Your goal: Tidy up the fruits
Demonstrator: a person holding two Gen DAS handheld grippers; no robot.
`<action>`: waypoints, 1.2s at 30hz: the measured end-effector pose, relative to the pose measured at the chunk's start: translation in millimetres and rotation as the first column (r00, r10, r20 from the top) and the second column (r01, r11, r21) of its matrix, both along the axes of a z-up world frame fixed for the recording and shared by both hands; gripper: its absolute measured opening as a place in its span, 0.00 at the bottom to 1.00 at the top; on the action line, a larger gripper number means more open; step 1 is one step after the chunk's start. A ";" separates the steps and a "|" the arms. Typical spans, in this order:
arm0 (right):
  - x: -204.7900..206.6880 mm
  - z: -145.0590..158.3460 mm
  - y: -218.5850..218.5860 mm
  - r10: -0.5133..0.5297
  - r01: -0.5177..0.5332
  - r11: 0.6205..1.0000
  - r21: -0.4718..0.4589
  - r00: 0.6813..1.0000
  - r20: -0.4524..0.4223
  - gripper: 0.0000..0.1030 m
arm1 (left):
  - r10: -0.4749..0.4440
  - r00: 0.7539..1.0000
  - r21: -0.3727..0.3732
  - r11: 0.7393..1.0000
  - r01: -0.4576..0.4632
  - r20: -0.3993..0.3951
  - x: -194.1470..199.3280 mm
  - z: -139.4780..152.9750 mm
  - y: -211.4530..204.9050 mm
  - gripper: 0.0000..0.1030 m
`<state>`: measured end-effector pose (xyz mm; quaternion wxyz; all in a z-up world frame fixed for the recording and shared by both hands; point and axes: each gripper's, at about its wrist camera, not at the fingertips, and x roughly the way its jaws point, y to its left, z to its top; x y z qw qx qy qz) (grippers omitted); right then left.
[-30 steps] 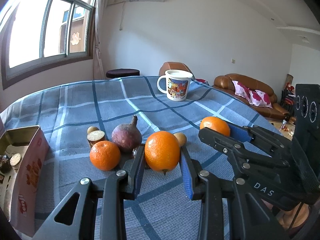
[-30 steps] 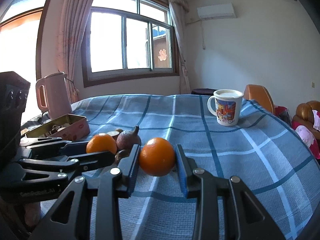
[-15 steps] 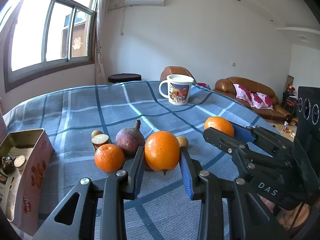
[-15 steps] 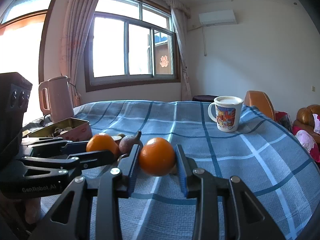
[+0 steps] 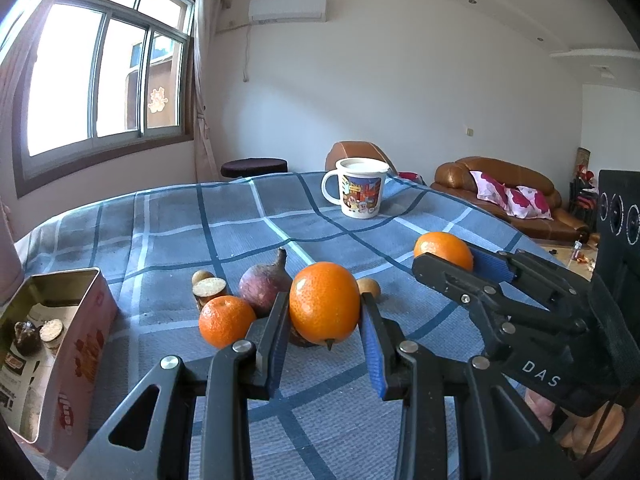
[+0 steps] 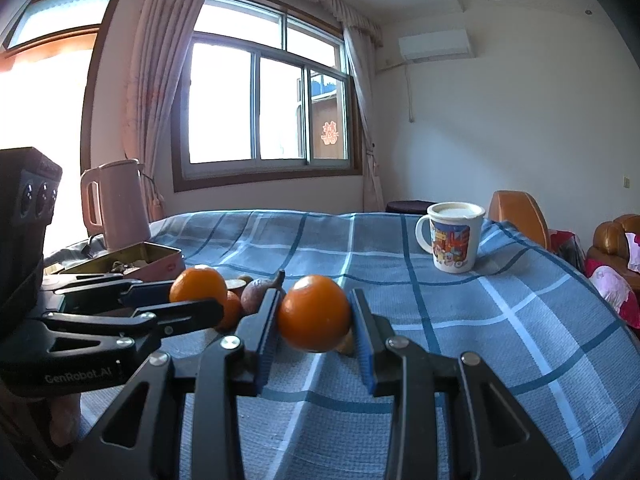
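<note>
My left gripper (image 5: 324, 309) is shut on an orange (image 5: 324, 300), held just above the blue checked tablecloth (image 5: 180, 224). Seen at the right of the left wrist view, my right gripper (image 5: 448, 258) is shut on a second orange (image 5: 440, 245). The right wrist view shows that orange (image 6: 314, 312) between the right gripper's (image 6: 314, 320) blue pads, and the left gripper (image 6: 188, 296) beside it with its own orange (image 6: 198, 285). A third orange (image 5: 226, 320) lies on the cloth, next to a dark red fruit with a stem (image 5: 262, 288).
A cut brown piece (image 5: 209, 287) and a small brown fruit (image 5: 369, 286) lie by the pile. An open tin box (image 5: 86, 340) holding several pieces stands at the left. A lidded mug (image 5: 360, 194) stands farther back, and a pink kettle (image 6: 116, 204) behind the tin.
Both grippers keep their oranges. The two views have tipped slightly upward, so the table sits a little lower in frame. The fruit on the cloth has not moved.
</note>
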<state>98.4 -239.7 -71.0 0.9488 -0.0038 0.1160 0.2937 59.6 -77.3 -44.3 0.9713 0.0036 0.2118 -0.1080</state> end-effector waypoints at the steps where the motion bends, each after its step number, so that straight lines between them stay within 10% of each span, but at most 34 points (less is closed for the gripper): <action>1: -1.2 0.1 -0.3 0.001 -0.001 1.000 0.002 1.000 0.004 0.36 | 0.000 1.000 0.001 1.000 0.000 0.001 -0.1 0.0 0.1 0.34; 36: -18.7 2.8 -8.5 0.004 -0.010 0.998 0.055 0.994 0.108 0.36 | 0.049 0.986 0.060 0.996 -0.059 0.159 -25.0 18.2 -1.7 0.34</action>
